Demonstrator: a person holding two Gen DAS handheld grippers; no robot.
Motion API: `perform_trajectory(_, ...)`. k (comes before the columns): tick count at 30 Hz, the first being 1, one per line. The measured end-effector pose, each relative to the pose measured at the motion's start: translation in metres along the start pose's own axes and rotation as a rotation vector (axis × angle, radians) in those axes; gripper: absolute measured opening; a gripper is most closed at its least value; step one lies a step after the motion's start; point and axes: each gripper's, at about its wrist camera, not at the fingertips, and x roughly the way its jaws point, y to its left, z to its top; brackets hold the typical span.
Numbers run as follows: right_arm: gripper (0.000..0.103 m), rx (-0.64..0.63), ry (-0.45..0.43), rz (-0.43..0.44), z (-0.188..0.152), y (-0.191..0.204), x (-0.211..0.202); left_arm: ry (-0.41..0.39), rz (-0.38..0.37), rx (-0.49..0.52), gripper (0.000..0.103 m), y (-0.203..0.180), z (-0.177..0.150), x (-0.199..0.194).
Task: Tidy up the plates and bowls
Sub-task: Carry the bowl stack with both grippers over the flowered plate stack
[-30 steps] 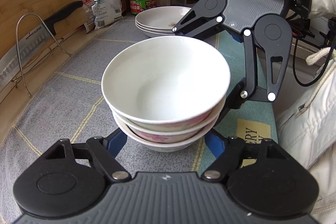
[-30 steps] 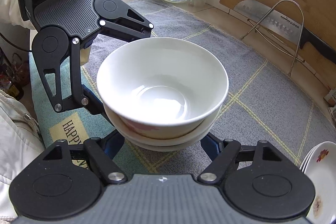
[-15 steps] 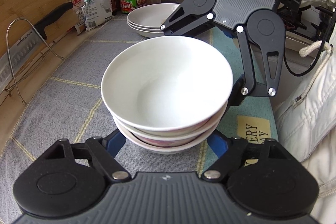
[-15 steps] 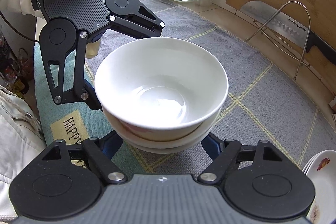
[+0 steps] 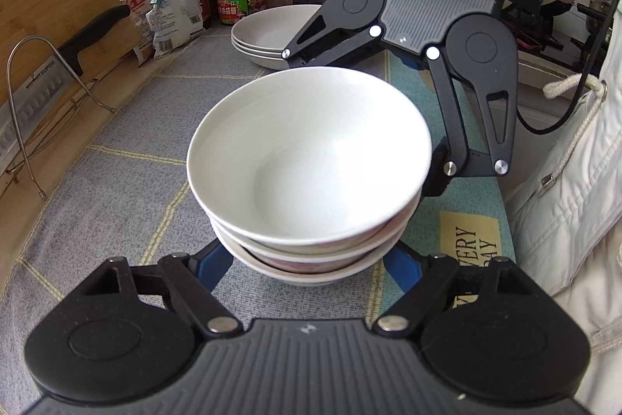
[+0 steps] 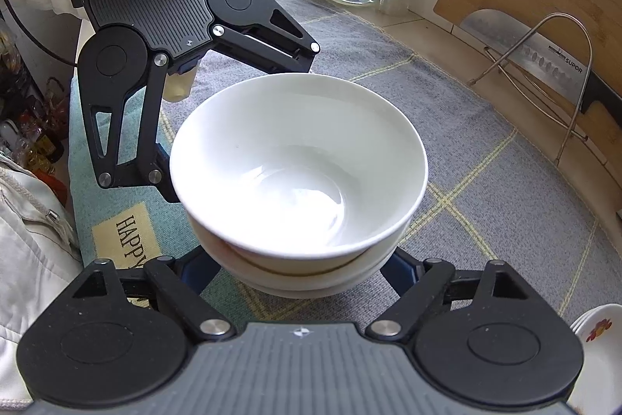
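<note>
Bowl stack between both grippers' jaws: right opening, left released; plates, knife rack nearby.

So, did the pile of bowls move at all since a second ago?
No. In the right wrist view the stack of bowls sits in the same spot as before, just right of the yellow HAPPY patch on the mat.
</note>
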Motion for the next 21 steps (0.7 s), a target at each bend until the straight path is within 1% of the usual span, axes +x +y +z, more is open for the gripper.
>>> perform_trajectory(14,0.09,0.017,0.011,0.019,0.002,-0.002,-0.001,0.004,-0.004,-0.014,0.084,-0.002,0.002,-0.001)
perform_trajectory(21,0.09,0.011,0.012,0.019,0.002,-0.004,-0.01,-0.001,0.003,-0.009,0.084,-0.004,0.012,0.0)
